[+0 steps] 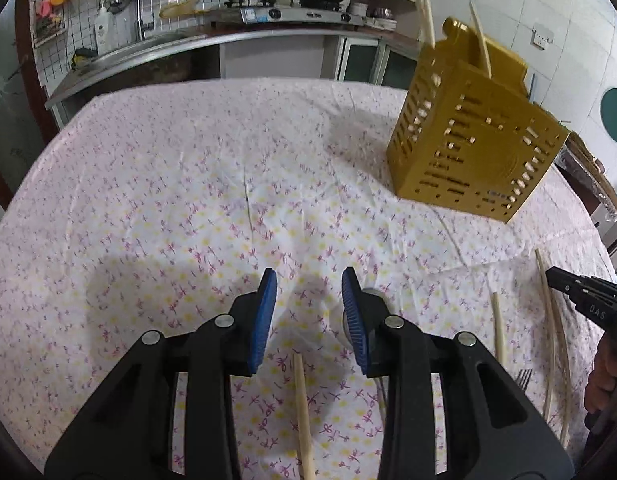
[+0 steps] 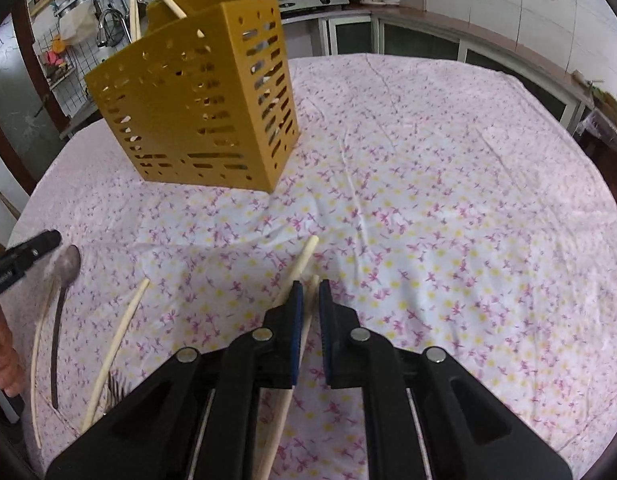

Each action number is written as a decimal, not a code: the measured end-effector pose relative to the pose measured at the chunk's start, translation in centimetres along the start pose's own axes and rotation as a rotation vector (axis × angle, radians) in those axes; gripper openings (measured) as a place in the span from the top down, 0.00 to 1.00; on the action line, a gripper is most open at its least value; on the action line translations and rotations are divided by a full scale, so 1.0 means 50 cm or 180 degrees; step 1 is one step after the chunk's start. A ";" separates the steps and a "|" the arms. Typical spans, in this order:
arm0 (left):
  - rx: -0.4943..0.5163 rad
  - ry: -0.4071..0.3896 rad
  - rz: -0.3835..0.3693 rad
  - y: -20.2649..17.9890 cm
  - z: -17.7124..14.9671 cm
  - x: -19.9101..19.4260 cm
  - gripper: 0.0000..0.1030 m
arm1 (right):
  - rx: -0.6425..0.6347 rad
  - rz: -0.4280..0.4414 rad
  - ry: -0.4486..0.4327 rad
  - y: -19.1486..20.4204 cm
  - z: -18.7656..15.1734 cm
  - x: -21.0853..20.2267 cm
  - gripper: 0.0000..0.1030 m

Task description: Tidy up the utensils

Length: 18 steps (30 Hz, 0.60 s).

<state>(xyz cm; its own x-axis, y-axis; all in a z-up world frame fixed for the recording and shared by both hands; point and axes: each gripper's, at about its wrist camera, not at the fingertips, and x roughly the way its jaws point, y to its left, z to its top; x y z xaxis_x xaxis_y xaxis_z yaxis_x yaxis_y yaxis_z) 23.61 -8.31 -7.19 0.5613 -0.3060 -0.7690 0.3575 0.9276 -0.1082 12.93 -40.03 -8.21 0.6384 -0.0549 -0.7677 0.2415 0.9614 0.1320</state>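
My right gripper (image 2: 308, 292) had its jaws clamped on a chopstick (image 2: 304, 258) low over the desk (image 2: 448, 220), ready for the yellow holder (image 2: 196, 112); my left gripper (image 1: 308, 280) hung part-open, empty.

Matt plastic caddy (image 2: 196, 108); wooden chopsticks (image 2: 116, 340); creased cloth (image 2: 428, 200).

Left gripper (image 1: 308, 280) hangs open over the floral tablecloth (image 1: 188, 200), one chopstick (image 1: 303, 412) lying below it, yellow utensil holder (image 1: 468, 140) at two o'clock.
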 end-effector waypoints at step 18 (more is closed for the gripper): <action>-0.0065 0.0163 -0.0198 -0.021 -0.003 0.008 0.64 | -0.0042 -0.0002 0.0009 0.004 0.002 0.006 0.91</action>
<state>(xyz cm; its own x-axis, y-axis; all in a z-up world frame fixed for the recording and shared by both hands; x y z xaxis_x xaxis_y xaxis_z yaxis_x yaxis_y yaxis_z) 23.34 -9.36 -7.49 0.4994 -0.3522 -0.7915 0.3749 0.9115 -0.1691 13.24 -39.89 -8.33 0.6362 -0.0548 -0.7695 0.2323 0.9648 0.1234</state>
